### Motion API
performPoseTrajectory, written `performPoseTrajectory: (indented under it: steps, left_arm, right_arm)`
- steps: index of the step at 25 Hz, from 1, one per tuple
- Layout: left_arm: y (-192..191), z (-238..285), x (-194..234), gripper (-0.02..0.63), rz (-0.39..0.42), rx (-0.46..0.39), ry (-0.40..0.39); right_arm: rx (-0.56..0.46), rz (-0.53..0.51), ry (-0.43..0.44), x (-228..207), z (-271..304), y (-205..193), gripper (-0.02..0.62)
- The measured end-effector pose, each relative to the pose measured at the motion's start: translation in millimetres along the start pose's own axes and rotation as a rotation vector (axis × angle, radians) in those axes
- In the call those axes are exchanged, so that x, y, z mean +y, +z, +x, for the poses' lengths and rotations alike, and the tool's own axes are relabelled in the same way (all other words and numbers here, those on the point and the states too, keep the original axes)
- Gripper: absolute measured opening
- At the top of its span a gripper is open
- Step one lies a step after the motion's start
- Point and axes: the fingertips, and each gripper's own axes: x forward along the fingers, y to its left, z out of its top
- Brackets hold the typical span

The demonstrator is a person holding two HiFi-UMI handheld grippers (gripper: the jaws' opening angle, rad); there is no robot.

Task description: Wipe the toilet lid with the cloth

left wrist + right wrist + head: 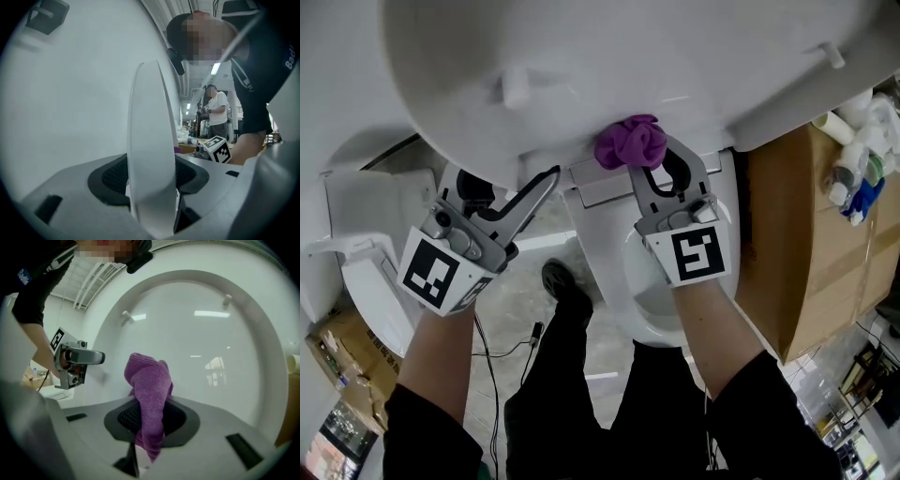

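Observation:
The white toilet lid is raised and fills the top of the head view. My left gripper is shut on the lid's lower edge, and that edge stands upright between the jaws in the left gripper view. My right gripper is shut on a bunched purple cloth, which lies against the lid near its hinge end. In the right gripper view the cloth sticks up from the jaws before the lid's glossy inner face. The left gripper shows at the left there.
The open toilet bowl lies below my right gripper. A cardboard box stands to the right with spray bottles on it. Another white toilet part is at the left. My shoe and a cable lie on the floor.

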Motion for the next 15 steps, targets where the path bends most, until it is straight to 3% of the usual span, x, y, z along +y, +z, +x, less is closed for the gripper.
performPoseTrajectory:
  steps: [9,15]
  left_arm:
    - [-15,2,8,0.242,-0.036,0.082,0.159]
    - [-7,-2,10,0.242,-0.035,0.112,0.170]
  right_arm:
    - [0.052,-0.002,-0.115,-123,-42,-36,0.075]
    - [0.089,0.033,-0.184,-166,-57,-42,0.075]
